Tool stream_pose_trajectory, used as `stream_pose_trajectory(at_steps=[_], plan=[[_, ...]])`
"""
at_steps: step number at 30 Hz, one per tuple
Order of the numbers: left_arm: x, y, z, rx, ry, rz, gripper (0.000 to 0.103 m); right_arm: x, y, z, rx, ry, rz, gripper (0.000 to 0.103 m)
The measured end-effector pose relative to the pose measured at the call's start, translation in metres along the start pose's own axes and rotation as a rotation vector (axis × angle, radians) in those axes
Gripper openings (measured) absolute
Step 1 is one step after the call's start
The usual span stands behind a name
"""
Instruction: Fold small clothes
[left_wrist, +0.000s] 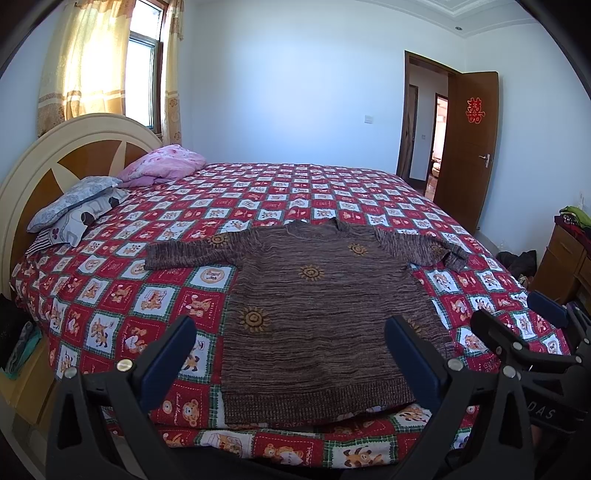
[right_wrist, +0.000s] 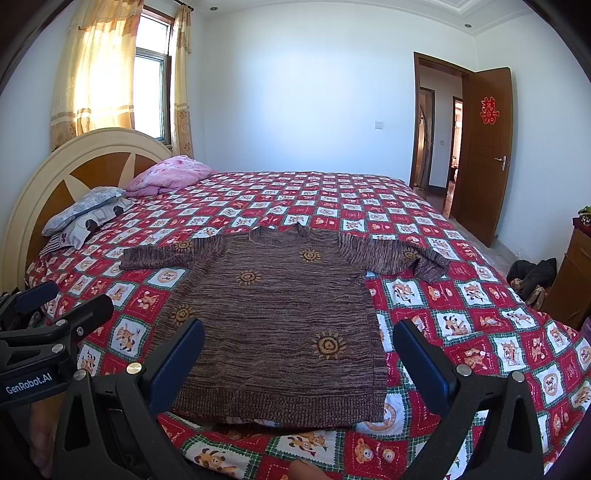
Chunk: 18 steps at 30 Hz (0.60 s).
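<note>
A small brown knitted sweater (left_wrist: 317, 314) with orange sun motifs lies flat on the bed, hem toward me, both sleeves spread out; the right cuff (left_wrist: 456, 258) is rumpled. In the right wrist view the same sweater (right_wrist: 280, 325) fills the middle. My left gripper (left_wrist: 291, 343) hangs open above the hem, touching nothing. Open too, the right gripper (right_wrist: 297, 349) hovers over the lower right part of the sweater. Each gripper shows in the other's view: the right gripper (left_wrist: 517, 317) at the far right, the left gripper (right_wrist: 62, 299) at the far left.
The bed (left_wrist: 110, 295) carries a red checked cartoon quilt. Pillows (left_wrist: 81, 206) and a pink bundle (left_wrist: 166, 166) lie by the headboard (left_wrist: 55, 155). A wooden cabinet (left_wrist: 561, 266) and dark items on the floor (left_wrist: 517, 262) stand to the right. An open door (left_wrist: 469, 147) is behind.
</note>
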<state>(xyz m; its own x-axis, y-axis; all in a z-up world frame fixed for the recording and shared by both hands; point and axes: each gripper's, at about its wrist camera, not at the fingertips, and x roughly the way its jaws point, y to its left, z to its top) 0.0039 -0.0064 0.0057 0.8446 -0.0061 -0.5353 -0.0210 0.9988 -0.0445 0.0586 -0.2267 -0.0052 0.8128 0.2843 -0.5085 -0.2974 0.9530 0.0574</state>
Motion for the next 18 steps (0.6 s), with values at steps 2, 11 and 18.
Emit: stream_pose_trajectory(at_steps=[2, 11, 18], plan=[[0.0000, -0.0002, 0.0000, 0.000, 0.000, 0.000, 0.103, 0.0002, 0.0002, 0.0000, 0.000, -0.002, 0.000, 0.102], [0.0017, -0.0030, 0.0026, 0.002, 0.004, -0.002, 0.103, 0.0010, 0.0016, -0.0004, 0.000, 0.003, 0.003, 0.102], [0.0029, -0.0040, 0.0042, 0.001, 0.003, 0.000, 0.103, 0.0041, 0.0041, -0.0042, -0.002, 0.013, 0.012, 0.102]])
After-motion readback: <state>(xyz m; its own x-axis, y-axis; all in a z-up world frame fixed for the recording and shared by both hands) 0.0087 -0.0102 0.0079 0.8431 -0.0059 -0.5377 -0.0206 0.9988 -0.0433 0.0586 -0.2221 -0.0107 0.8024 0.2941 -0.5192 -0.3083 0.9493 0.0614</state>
